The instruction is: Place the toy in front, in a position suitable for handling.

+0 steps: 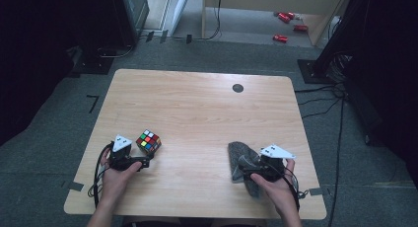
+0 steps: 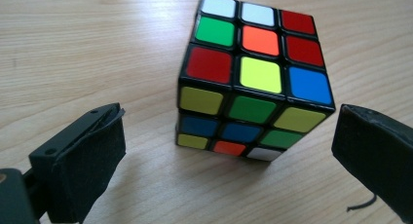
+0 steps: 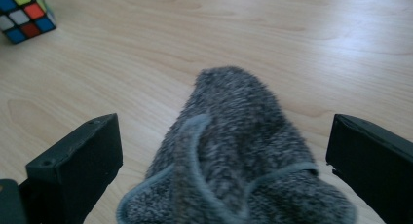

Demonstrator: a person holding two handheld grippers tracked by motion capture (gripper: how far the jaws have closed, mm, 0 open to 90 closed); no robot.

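Note:
A scrambled colour cube [image 1: 148,141] [image 2: 253,83] rests on the wooden table [image 1: 197,113], left of centre near the front. My left gripper [image 1: 143,162] [image 2: 229,160] sits just in front of it, open, its jaws wide on either side of the cube's near edge without touching it. A grey fuzzy cloth [image 1: 242,163] [image 3: 234,156] lies crumpled at the front right. My right gripper [image 1: 249,171] [image 3: 224,170] is open with its jaws straddling the cloth's near end. The cube [image 3: 24,12] also appears far off in the right gripper view.
A small dark round grommet [image 1: 238,88] is set in the table near its far edge. Cables [image 1: 320,101] run over the floor to the right. Several red objects [image 1: 286,24] lie on the floor beyond the table.

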